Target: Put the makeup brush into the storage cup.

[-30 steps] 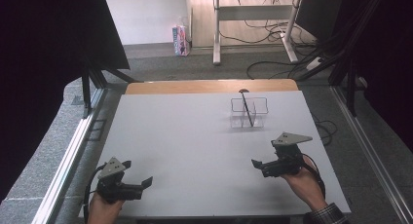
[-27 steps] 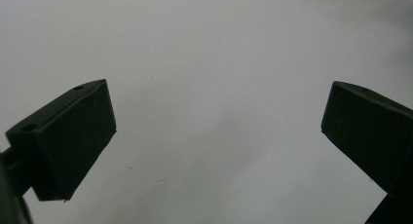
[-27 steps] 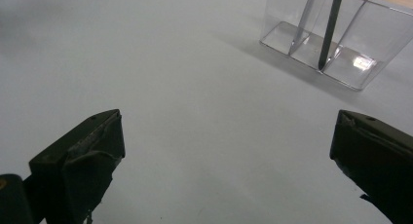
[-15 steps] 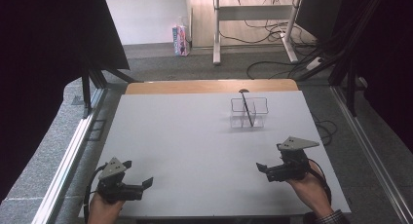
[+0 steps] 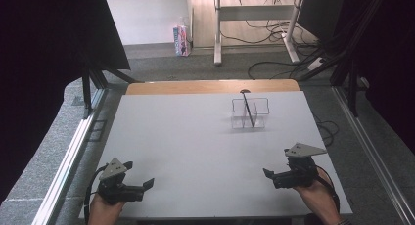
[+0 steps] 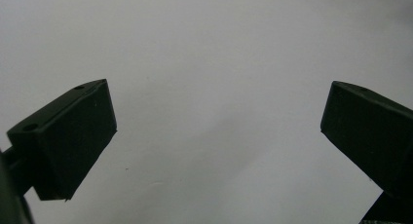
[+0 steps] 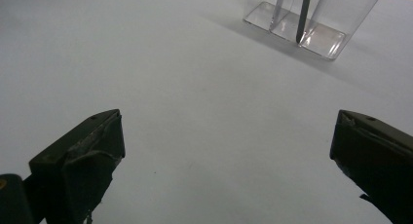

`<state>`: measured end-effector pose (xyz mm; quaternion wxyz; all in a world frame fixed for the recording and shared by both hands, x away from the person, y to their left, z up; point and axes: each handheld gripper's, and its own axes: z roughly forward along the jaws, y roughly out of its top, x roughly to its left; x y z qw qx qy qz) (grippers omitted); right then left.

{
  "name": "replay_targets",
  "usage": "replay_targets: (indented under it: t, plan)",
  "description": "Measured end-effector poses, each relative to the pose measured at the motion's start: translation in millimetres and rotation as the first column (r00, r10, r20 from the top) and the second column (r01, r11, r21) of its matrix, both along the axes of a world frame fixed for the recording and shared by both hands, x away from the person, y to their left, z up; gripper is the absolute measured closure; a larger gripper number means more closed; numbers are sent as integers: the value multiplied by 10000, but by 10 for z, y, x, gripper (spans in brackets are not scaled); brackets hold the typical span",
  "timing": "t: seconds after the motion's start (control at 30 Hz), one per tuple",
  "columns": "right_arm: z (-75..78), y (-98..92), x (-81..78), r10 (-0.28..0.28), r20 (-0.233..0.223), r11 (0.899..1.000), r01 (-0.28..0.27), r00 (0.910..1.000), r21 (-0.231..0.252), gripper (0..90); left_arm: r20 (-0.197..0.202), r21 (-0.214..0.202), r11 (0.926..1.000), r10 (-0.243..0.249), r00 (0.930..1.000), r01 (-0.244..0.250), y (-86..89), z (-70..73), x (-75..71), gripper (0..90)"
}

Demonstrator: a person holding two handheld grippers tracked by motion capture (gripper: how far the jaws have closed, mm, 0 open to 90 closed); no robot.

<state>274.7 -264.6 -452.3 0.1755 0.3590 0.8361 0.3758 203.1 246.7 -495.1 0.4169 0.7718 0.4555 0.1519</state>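
**Both grippers empty, spoon in the holder**

The left gripper (image 5: pixel 139 178) sits at about 7 o'clock on the white table (image 5: pixel 186 137), jaws spread wide with nothing between them. The right gripper (image 5: pixel 268 175) rests at about 5 o'clock, jaws equally wide and empty. The clear holder (image 5: pixel 250 113) stands at about 1 o'clock, well apart from both. A dark spoon (image 5: pixel 248 107) leans tilted in it, near its middle divider.
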Motion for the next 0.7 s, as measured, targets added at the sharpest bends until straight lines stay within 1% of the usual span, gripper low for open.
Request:
replay_targets:
  t: [0.2, 0.47, 0.7]
  plan:
    - [5, -49, -61, -134, 11, 9999, 134, 9999, 9, 0, 6, 4, 10000, -14, 10000, 14, 1, 0, 1, 2]
    - [-5, -116, -134, -271, -56, 9996, 270, 9996, -129, 0, 1, -19, 10000, -2, 10000, 2, -2, -1, 1, 2]
    - [-16, -170, -193, -395, -16, 9988, 394, 9992, -294, 0, 2, -13, 10000, -2, 10000, 2, -2, -1, 1, 2]
